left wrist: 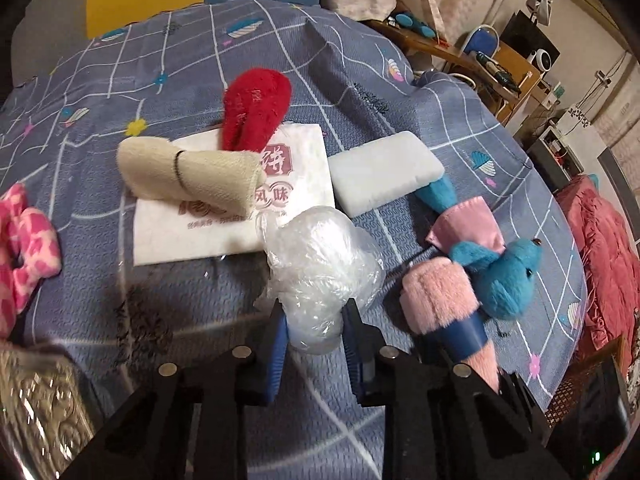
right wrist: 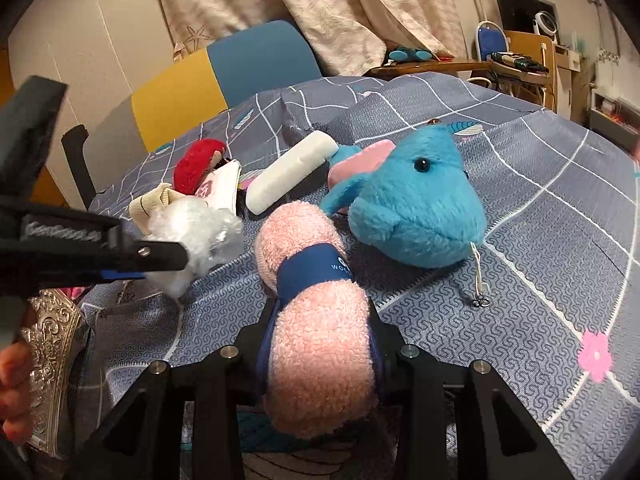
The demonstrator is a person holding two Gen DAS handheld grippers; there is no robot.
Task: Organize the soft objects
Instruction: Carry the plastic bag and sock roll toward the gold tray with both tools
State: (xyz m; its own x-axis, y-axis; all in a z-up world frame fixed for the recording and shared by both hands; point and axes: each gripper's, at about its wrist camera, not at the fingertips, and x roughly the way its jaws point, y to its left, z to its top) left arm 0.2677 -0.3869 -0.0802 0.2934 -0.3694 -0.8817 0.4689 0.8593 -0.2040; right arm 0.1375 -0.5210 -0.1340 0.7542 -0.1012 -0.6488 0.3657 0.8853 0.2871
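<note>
My left gripper (left wrist: 316, 314) has its blue-padded fingers pressed on either side of a crumpled clear plastic bag (left wrist: 320, 264) that lies on the blue checked bedspread (left wrist: 200, 80). From the right wrist view the same gripper (right wrist: 172, 260) comes in from the left, pinching the white wad (right wrist: 192, 228). My right gripper (right wrist: 320, 320) is shut on a fluffy pink roll with a dark blue band (right wrist: 316, 344). That roll (left wrist: 436, 296) lies just right of the bag. A blue plush toy (right wrist: 416, 208) sits right behind it.
Farther back lie a beige rolled cloth (left wrist: 188, 174), a red fluffy piece (left wrist: 256, 108), a printed white napkin pack (left wrist: 236, 220) and a white foam block (left wrist: 386, 172). A pink patterned bow (left wrist: 24, 232) and a silver embossed box (left wrist: 40, 400) are at the left. A hand (right wrist: 12, 380) shows there.
</note>
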